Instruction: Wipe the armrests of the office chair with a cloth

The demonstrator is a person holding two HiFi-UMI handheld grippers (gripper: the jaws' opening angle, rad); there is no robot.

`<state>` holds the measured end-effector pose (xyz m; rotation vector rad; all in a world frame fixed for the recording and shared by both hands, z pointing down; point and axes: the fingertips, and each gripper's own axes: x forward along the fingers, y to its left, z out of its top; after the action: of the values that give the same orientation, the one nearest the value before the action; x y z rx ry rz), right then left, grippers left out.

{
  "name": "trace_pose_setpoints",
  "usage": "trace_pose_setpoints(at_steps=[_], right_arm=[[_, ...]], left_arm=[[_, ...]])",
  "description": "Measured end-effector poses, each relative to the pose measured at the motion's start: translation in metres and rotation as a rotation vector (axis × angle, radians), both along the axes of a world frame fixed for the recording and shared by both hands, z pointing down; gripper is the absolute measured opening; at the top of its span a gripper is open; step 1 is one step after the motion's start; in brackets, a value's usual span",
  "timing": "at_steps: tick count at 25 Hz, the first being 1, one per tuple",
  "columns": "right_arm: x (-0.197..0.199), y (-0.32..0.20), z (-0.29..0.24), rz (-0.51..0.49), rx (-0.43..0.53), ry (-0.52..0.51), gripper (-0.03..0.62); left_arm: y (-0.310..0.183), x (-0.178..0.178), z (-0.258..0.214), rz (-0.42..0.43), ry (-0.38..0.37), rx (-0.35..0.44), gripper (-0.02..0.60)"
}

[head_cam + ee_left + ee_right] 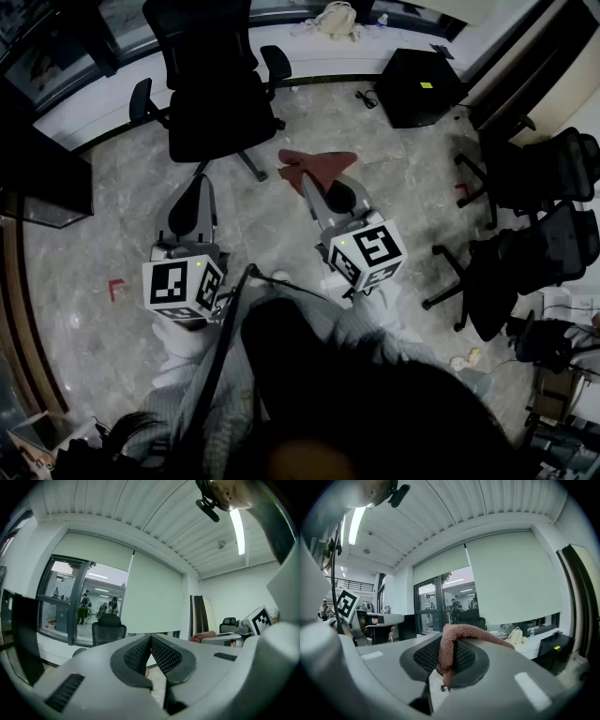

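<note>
Cloth [454, 641]: rust-brown with a nappy pile; one fold runs down between the pads and the rest drapes over the far jaw; from the head view it spreads past the tips as a flat, pointed flap above the floor [122, 197].

Right tool [319, 178]: jaws clamped on the cloth; it is held out in front of the person and aimed towards the chair [211, 84].

Left tool [150, 644]: jaws together at the tips with nothing between them; it is level with the right tool, well apart from it, and points the same way.

Chair: black, on a star base with castors; its seat faces the person; the left armrest [141, 98] and right armrest [275, 64] jut out on either side; the cloth is near the base and touches neither armrest.

Edges: the chair's back stands close to the white ledge [319, 58] under the window; a pale bag [333, 19] lies on that ledge; a black box [419, 86] sits on the floor to the right of the chair; two more black chairs [553, 169] stand along the right wall.

Open room: bare marbled floor lies between both tools and the chair; a wider bare stretch lies on the left, where a small red mark [115, 289] shows near the left tool.
</note>
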<state>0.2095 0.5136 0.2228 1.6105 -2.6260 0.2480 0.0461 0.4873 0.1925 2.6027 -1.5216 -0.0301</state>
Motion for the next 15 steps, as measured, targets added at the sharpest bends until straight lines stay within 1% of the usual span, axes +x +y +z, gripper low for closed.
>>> trace_pose_setpoints(at_steps=[10, 15], right_arm=[[0.006, -0.006, 0.007, 0.004, -0.002, -0.001, 0.032], [0.021, -0.012, 0.01, 0.002, -0.006, -0.028, 0.032]], left_arm=[[-0.009, 0.01, 0.007, 0.008, -0.006, -0.012, 0.005], [-0.02, 0.024, 0.012, 0.007, -0.015, -0.016, 0.005]])
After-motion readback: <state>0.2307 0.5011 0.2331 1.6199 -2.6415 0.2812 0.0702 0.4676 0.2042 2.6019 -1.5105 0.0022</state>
